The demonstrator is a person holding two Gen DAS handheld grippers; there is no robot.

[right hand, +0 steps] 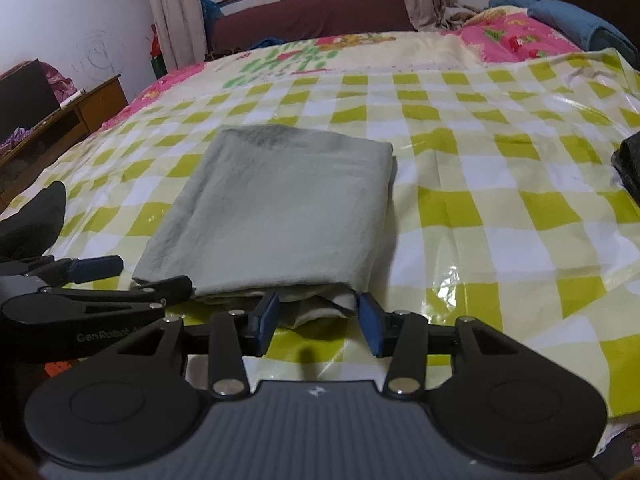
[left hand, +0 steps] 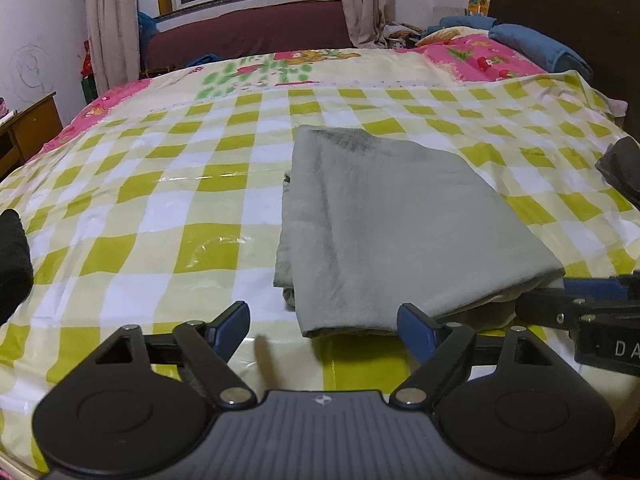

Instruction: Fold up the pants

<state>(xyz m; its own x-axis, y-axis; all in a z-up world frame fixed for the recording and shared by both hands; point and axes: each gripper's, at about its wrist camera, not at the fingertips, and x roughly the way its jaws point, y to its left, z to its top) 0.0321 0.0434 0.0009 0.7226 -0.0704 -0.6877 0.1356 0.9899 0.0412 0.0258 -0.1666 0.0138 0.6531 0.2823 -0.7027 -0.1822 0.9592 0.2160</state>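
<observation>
Grey pants look fully folded into a neat rectangle on the bed's checked cover, just ahead of both claws, left claw & right claw spread, gripping nothing — prob. done.

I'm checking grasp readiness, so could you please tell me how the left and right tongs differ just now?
The left tongs stand wider open than the right tongs. The left tongs sit at the near-left corner of the folded grey pants, the right tongs at the near-right corner, over its loose layers. Both are open, holding nothing.
</observation>
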